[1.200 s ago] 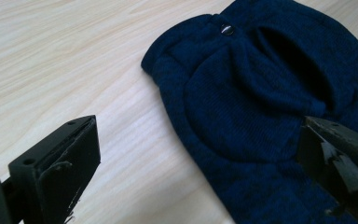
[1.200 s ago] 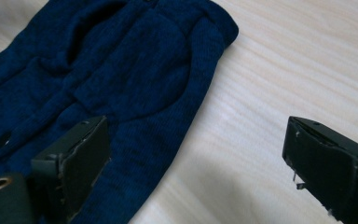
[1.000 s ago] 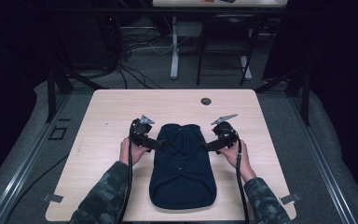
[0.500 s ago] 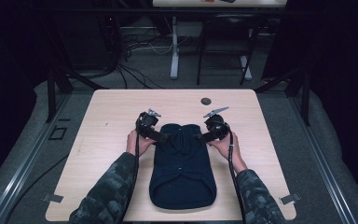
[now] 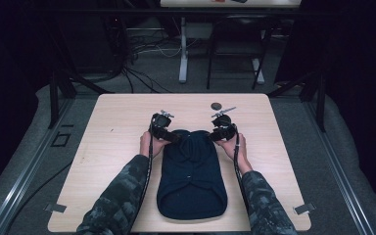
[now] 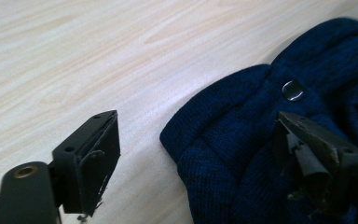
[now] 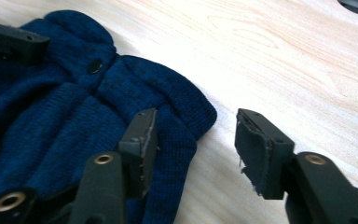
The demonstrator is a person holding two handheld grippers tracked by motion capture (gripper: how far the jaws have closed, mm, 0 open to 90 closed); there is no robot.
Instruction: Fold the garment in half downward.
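We see a pale wood-grain worktop [image 5: 117, 161], a dark blue knit garment [image 5: 191, 181] lying flat at its near middle, a small dark round disc [image 5: 216, 105] near the far edge, well apart from the garment

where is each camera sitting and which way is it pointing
High view: above the person's side, facing forward and down on the table; both sleeved forearms, the left gripper and right gripper show at the navy knit garment.
Left gripper view: rides the left gripper, looking along its open fingers at the garment's edge and a snap button.
Right gripper view: rides the right gripper, open across the garment's other corner.
Shared: both gripper views show the garment and tabletop.
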